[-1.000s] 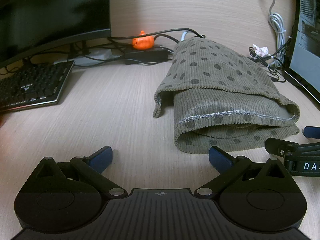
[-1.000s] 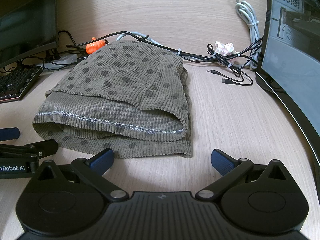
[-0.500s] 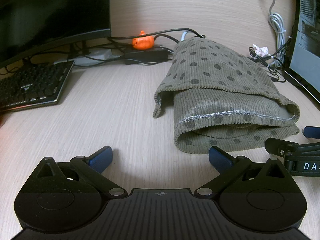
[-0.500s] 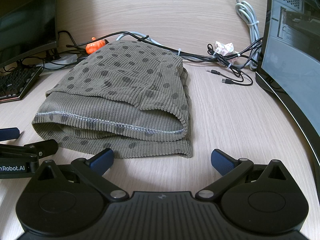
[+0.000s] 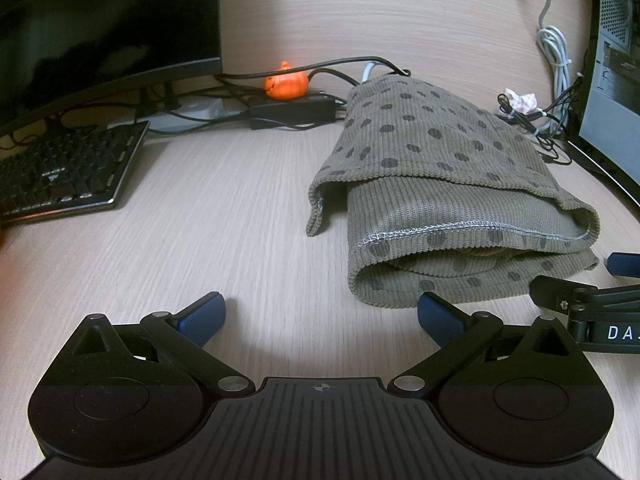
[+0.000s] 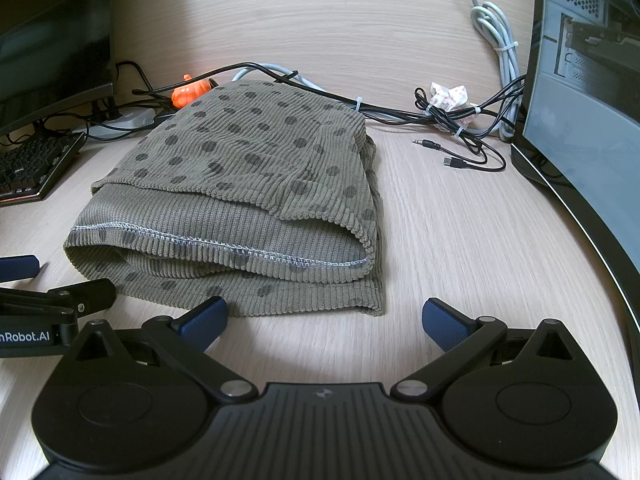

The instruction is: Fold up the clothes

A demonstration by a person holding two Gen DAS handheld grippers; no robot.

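Clothes, seemingly one dotted olive garment (image 6: 248, 184), lay folded in a thick stack on the bench (image 6: 460, 240), centre-left of the right wrist frame. Left gripper (image 5: 320, 314) and right gripper (image 6: 324, 316) both had jaws spread wide, empty, just short of its near edge.

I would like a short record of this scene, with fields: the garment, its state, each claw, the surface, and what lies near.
garment: olive ribbed cloth with dark dots
state: folded in layers, lying flat, a stitched hem showing on the near side
left claw: open, empty, on the desk before the garment's left near corner
right claw: open, empty, before the garment's near edge
surface: light wooden desk
near objects: keyboard to the left; orange pumpkin figure and cables behind
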